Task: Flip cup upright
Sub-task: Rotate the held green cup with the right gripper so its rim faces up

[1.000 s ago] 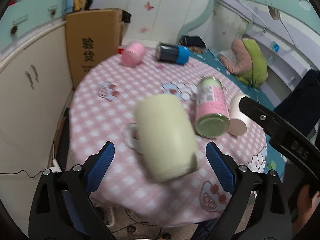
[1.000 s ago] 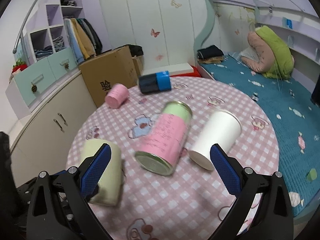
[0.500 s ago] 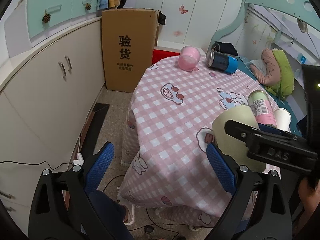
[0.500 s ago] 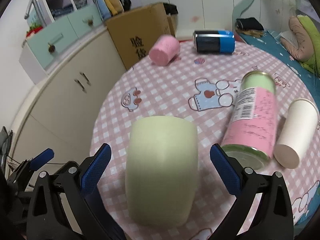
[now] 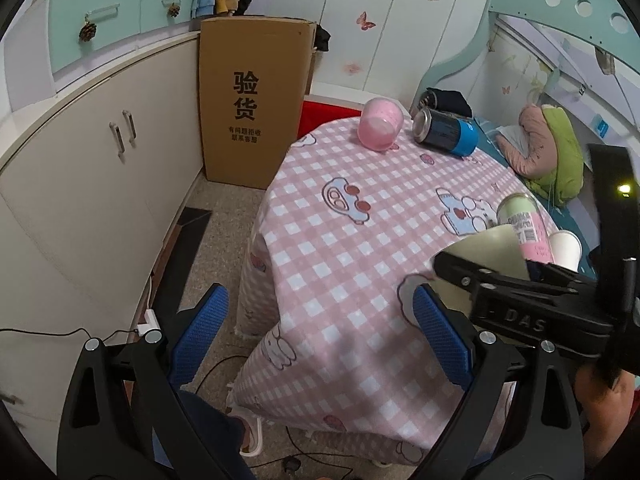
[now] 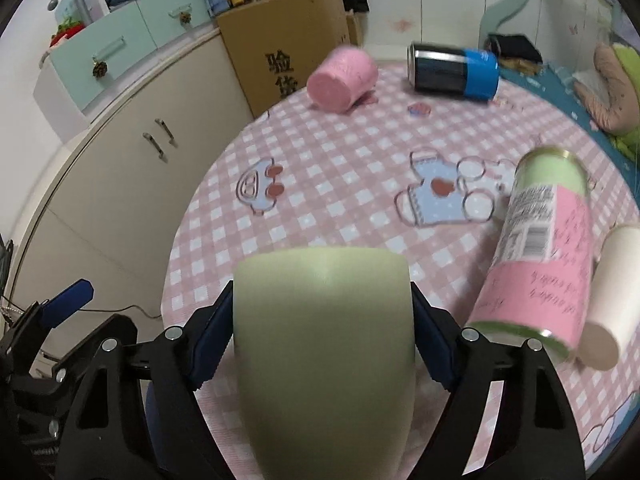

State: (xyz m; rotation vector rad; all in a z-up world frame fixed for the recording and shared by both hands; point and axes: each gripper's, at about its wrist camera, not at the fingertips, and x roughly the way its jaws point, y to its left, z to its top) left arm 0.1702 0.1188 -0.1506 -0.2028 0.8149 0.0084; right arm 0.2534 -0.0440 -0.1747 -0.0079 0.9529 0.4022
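A pale green mug (image 6: 324,344) lies on its side near the front edge of the pink checked table (image 6: 340,168). My right gripper (image 6: 322,340) is shut on the mug, a blue pad on each side of its body. In the left wrist view the mug (image 5: 486,250) shows partly behind the right gripper's black arm (image 5: 520,300). My left gripper (image 5: 320,336) is open and empty, off the table's left front edge above the floor.
A pink and green can (image 6: 540,264) and a white paper cup (image 6: 612,292) lie right of the mug. A pink cup (image 6: 344,78) and a dark blue can (image 6: 454,66) lie at the far side. A cardboard box (image 5: 252,100) and cabinets (image 5: 100,168) stand left.
My right gripper moved left onto the green mug and closed on it. My left gripper swung away to the left, off the table edge, still open.
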